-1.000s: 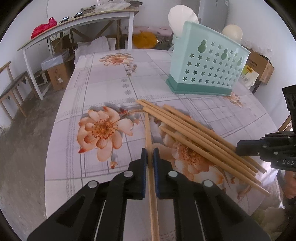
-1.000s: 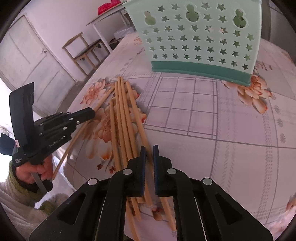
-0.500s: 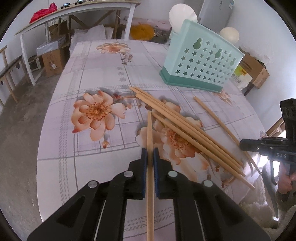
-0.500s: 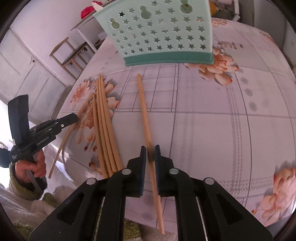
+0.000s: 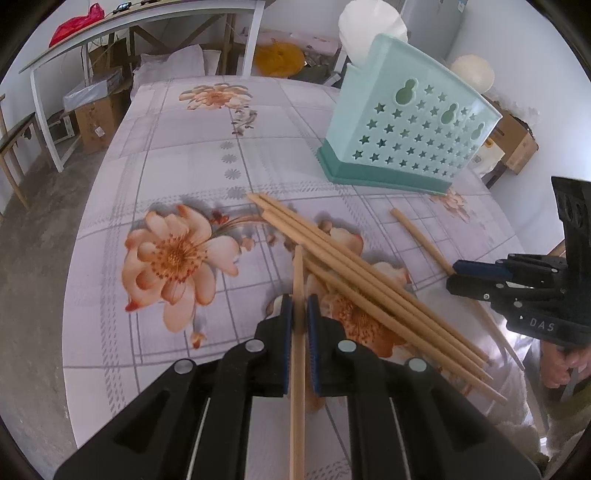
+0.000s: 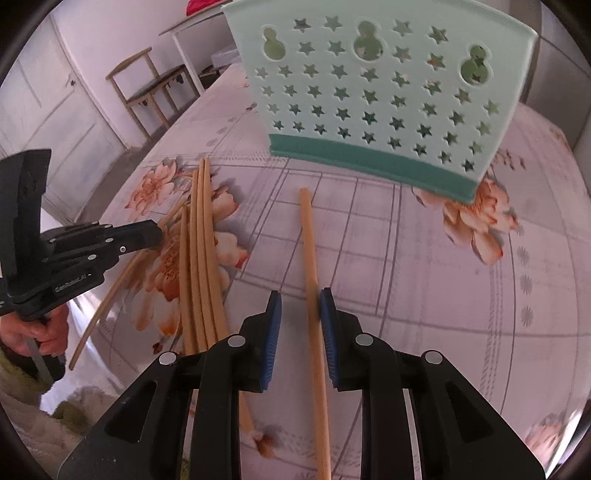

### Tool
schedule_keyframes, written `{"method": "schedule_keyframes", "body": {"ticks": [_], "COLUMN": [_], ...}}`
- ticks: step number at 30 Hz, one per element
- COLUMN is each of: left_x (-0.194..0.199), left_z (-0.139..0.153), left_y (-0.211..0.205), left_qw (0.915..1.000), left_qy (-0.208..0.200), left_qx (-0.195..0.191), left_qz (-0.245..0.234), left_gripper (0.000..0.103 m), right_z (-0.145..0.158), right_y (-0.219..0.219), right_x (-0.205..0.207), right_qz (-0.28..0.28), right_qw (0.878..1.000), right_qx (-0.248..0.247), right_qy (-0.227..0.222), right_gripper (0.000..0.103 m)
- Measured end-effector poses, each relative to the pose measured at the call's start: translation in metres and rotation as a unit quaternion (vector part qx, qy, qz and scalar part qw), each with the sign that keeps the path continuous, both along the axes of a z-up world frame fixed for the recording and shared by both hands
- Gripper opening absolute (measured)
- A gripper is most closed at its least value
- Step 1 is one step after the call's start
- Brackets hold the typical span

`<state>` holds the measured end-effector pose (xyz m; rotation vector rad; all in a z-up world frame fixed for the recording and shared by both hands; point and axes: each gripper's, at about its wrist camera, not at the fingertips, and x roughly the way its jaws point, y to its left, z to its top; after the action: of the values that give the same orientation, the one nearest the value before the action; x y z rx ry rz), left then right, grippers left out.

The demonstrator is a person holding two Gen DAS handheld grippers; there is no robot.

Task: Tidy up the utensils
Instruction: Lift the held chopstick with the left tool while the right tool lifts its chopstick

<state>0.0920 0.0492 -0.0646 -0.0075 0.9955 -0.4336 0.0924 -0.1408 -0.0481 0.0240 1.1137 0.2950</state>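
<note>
My left gripper (image 5: 299,299) is shut on one wooden chopstick (image 5: 297,369), which runs back between the pads toward the camera. Several more chopsticks (image 5: 369,284) lie in a loose pile just to its right on the flowered tablecloth. A single chopstick (image 6: 308,236) lies apart on the cloth, pointing at the mint-green star-punched utensil holder (image 6: 369,92). My right gripper (image 6: 300,302) straddles that chopstick with its jaws opening; the stick sits close to the right pad and is not clamped. The holder (image 5: 406,140) stands upright at the far side.
The table's near edge (image 6: 110,354) drops off under both grippers, with a person's hand (image 6: 33,332) on each handle. A white side table (image 5: 147,22), cardboard boxes (image 5: 96,118) and a wooden chair (image 6: 155,85) stand on the floor beyond.
The right gripper pulled one chopstick out of the pile, carried it to the right, laid it alone on the cloth and opened its jaws. The left gripper kept its grip.
</note>
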Motion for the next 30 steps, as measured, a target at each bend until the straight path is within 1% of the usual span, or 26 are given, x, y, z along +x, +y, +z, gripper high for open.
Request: {"method": "schedule_keyframes", "body": {"ticks": [2, 4, 6, 8, 11, 14, 17, 20, 24, 27, 30], "left_x": [0.001, 0.002, 0.003, 0.003, 0.004, 0.006, 0.003, -0.004, -0.014, -0.023, -0.029], "left_z": [0.0, 0.0, -0.001, -0.001, -0.001, 0.0, 0.007, 0.022, 0.045, 0.07, 0.093], "left_y": [-0.003, -0.006, -0.008, -0.01, -0.011, -0.005, 0.005, 0.02, 0.043, 0.059, 0.066], "left_qw": [0.9999, 0.9998, 0.9996, 0.9994, 0.9992, 0.9996, 0.999, 0.9974, 0.9921, 0.9843, 0.9769], "left_qy": [-0.005, -0.012, -0.019, -0.026, -0.031, -0.018, -0.024, -0.04, -0.058, -0.082, -0.11], "left_qx": [0.009, 0.016, 0.019, 0.021, 0.024, 0.005, -0.006, -0.03, -0.088, -0.138, -0.167], "left_qz": [-0.003, -0.004, -0.003, -0.001, 0.006, 0.022, 0.037, 0.053, 0.068, 0.073, 0.074], "left_gripper": [0.008, 0.008, 0.008, 0.008, 0.006, 0.006, 0.006, 0.006, 0.006, 0.006, 0.006], "right_z": [-0.001, -0.002, -0.003, -0.004, -0.003, 0.004, 0.017, 0.032, 0.049, 0.055, 0.054], "right_y": [-0.002, -0.004, -0.009, -0.014, -0.016, -0.019, -0.024, -0.029, -0.035, -0.039, -0.04], "right_x": [0.002, 0.006, 0.008, 0.009, 0.007, 0.002, -0.005, -0.011, -0.022, -0.028, -0.028], "right_qz": [-0.003, -0.012, -0.023, -0.03, -0.036, -0.041, -0.05, -0.059, -0.069, -0.077, -0.082], "right_qw": [1.0, 1.0, 1.0, 0.999, 0.999, 0.998, 0.996, 0.993, 0.988, 0.985, 0.983], "right_qx": [0.0, 0.005, 0.015, 0.033, 0.039, 0.054, 0.067, 0.084, 0.104, 0.122, 0.134], "right_qy": [-0.003, -0.004, -0.002, 0.001, -0.001, -0.015, -0.035, -0.056, -0.087, -0.096, -0.099], "right_gripper": [0.017, 0.008, 0.005, 0.005, 0.005, 0.005, 0.005, 0.005, 0.005, 0.005, 0.005]}}
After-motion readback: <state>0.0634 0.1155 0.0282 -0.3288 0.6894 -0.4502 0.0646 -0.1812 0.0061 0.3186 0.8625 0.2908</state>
